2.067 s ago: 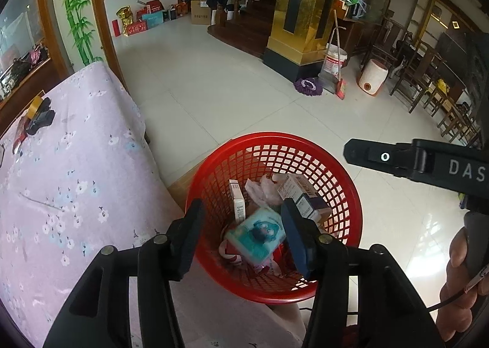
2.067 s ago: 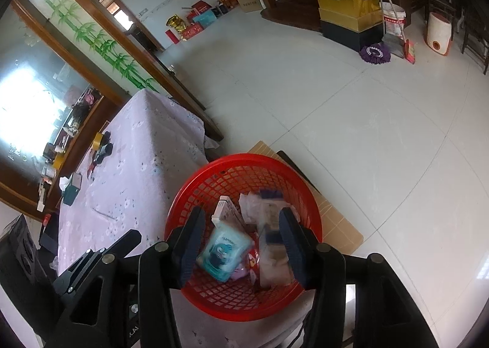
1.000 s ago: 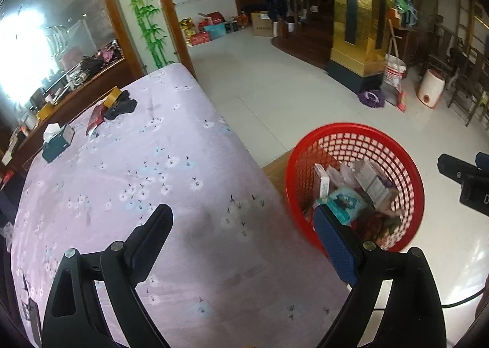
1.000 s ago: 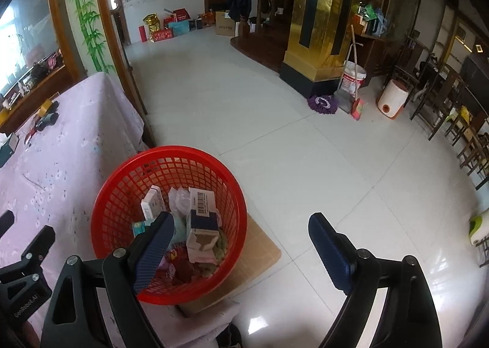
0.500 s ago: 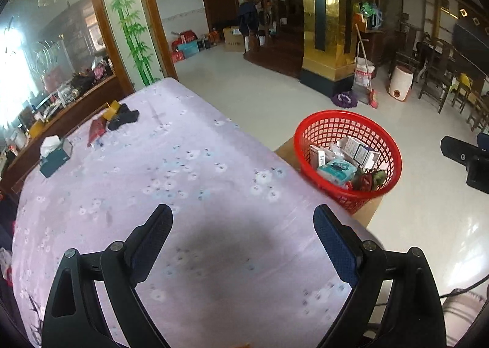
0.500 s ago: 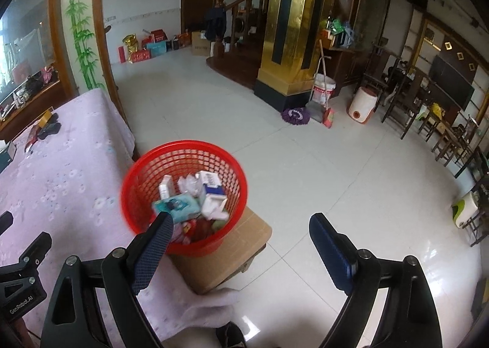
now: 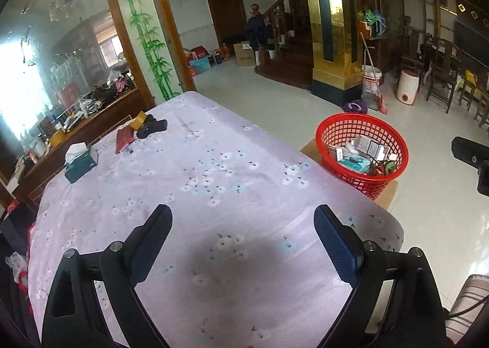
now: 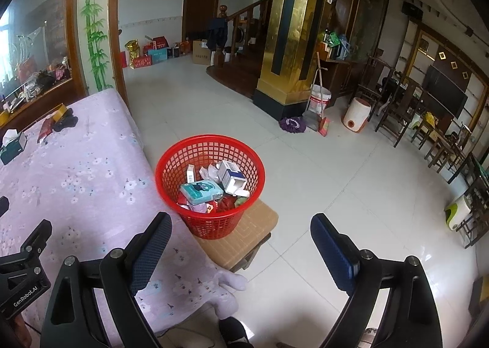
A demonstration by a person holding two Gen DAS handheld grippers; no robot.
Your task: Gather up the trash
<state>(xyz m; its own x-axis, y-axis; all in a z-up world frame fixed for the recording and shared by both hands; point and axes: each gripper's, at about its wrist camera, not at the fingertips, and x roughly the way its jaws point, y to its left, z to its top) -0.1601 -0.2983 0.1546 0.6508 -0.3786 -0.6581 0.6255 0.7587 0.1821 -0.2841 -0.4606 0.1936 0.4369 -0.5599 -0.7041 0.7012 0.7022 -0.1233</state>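
A red mesh basket (image 8: 211, 146) stands on a low wooden stool (image 8: 256, 222) beside the table; it also shows in the left wrist view (image 7: 362, 123). It holds trash: a teal tissue pack (image 8: 200, 190), a white and blue carton (image 8: 232, 178) and several wrappers. My left gripper (image 7: 243, 228) is open and empty, above the near part of the pink flowered tablecloth (image 7: 189, 189). My right gripper (image 8: 241, 238) is open and empty, above the floor and the table corner, short of the basket.
At the table's far end lie a green tissue box (image 7: 81, 161), a red packet (image 7: 123, 138), a tape roll (image 7: 137, 120) and a black object (image 7: 152, 128). A gold pillar (image 8: 290, 42), bucket (image 8: 318, 100), broom and wooden chairs (image 8: 397, 109) stand across the white tiled floor.
Both grippers opened wide from close over the basket and pulled back and up. The basket now sits farther off; the left view now takes in most of the table.
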